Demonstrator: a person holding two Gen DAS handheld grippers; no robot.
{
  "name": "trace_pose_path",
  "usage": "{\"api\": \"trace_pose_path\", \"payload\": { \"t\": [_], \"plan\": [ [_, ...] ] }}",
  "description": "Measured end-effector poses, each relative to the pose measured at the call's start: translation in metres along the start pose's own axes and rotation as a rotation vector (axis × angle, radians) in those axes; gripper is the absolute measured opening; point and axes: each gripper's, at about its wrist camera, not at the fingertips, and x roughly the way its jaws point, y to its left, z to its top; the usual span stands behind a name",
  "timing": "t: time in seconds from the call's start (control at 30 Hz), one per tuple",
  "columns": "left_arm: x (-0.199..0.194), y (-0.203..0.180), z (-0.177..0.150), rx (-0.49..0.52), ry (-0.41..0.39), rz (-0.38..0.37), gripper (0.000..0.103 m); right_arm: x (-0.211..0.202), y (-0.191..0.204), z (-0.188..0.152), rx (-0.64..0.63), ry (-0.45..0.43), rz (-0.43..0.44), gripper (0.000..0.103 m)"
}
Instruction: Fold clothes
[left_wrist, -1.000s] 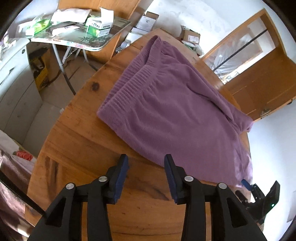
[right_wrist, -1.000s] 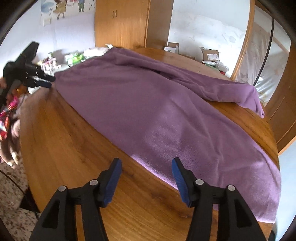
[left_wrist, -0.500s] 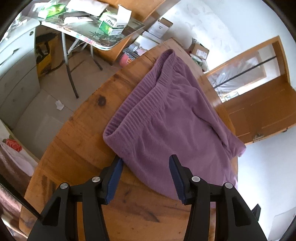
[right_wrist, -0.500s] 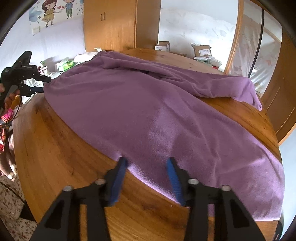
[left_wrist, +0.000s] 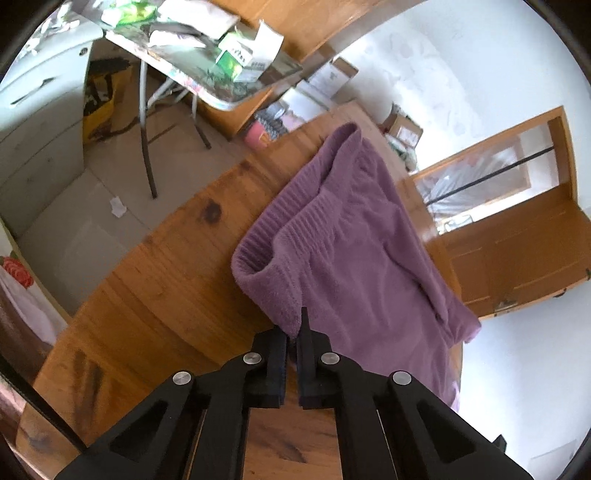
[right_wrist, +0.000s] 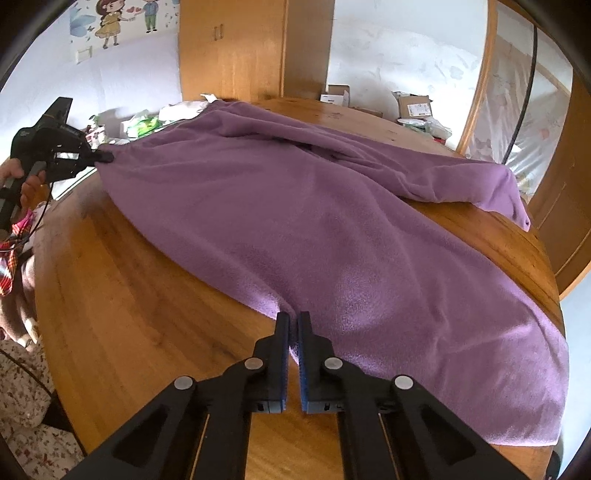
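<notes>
So, purple pants (right_wrist: 332, 221) lie spread flat across the round wooden table (right_wrist: 129, 295), waistband toward its left edge, legs running to the right edge. My left gripper (left_wrist: 293, 332) has just closed and its fingers are pinched tight on the near waistband corner. My right gripper (right_wrist: 291, 325) has also just closed, clamped on the pants' near hem partway down the leg, at the near table edge.

Risks: thick fleece, so I may have only the top layer and the pants would open up on the lift; uneven pulling would skew the fold.

The left view shows the ribbed waistband gaping open, plus a cluttered side table (left_wrist: 221, 99). Only the right view shows both legs, the far one bunched, and my hand (right_wrist: 26, 181) on the left gripper.
</notes>
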Motion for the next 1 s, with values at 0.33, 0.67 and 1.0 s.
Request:
{"api": "trace_pose_path", "payload": {
  "t": [0.33,0.67,1.0],
  "plan": [
    [-0.016,0.017,-0.019,0.003,0.001,0.025,0.004,-0.019,0.016,-0.015,0.015,0.013,0.031,0.004],
    [-0.034,0.031,-0.038,-0.027,-0.001,0.007,0.004,-0.029,0.025,-0.023,0.033,0.037,0.061,0.004],
    [-0.042,0.036,-0.044,-0.026,-0.015,0.033,0.004,-0.028,0.028,-0.026,0.008,0.055,0.077,0.004]
  ]
}}
